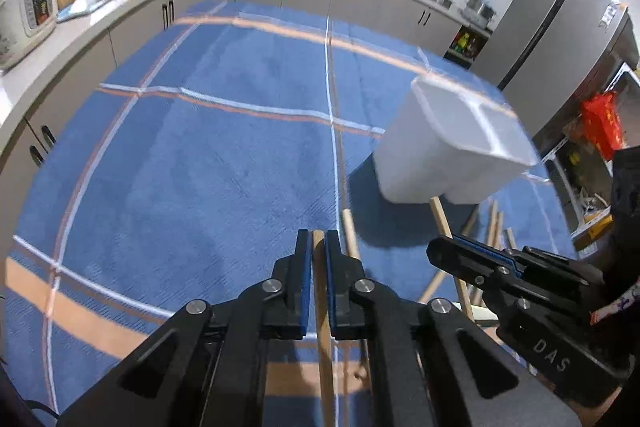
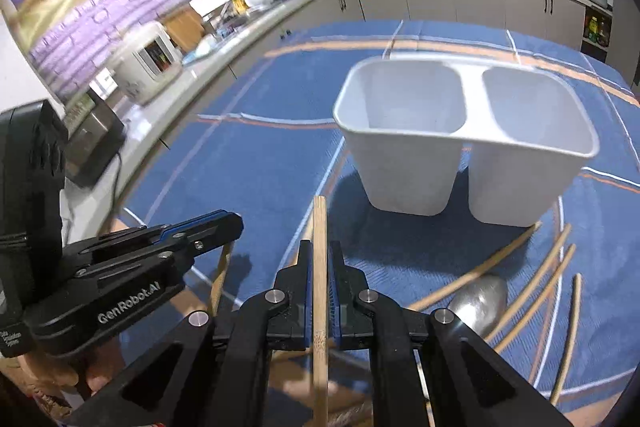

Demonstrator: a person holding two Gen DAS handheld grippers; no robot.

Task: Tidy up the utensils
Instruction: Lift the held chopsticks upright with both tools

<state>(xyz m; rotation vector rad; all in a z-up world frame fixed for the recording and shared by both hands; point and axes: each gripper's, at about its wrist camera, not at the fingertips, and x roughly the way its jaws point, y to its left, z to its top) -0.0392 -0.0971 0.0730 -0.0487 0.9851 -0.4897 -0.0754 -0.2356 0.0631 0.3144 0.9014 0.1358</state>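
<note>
Right wrist view: the left gripper [image 2: 228, 223], at lower left, reads "GenRobot.AI"; smaller print below it is illegible. The right gripper [image 2: 320, 251] has its jaws clamped on a wooden chopstick [image 2: 320, 267], cut off by the bottom edge. The white two-compartment holder [image 2: 464, 143] stands centre-right on the blue table [image 2: 260, 163]. In the left wrist view, the left gripper [image 1: 319, 241] pinches another chopstick [image 1: 321, 291], and the right gripper [image 1: 436, 249] reads "DAS".

I see the two-compartment holder [image 2: 460, 147] standing on the table [image 2: 260, 155]. Loose chopsticks [image 2: 536, 279] and a spoon [image 2: 480, 303] lie just before it, toward its right; the kitchen counter [image 2: 240, 39] runs behind it.
</note>
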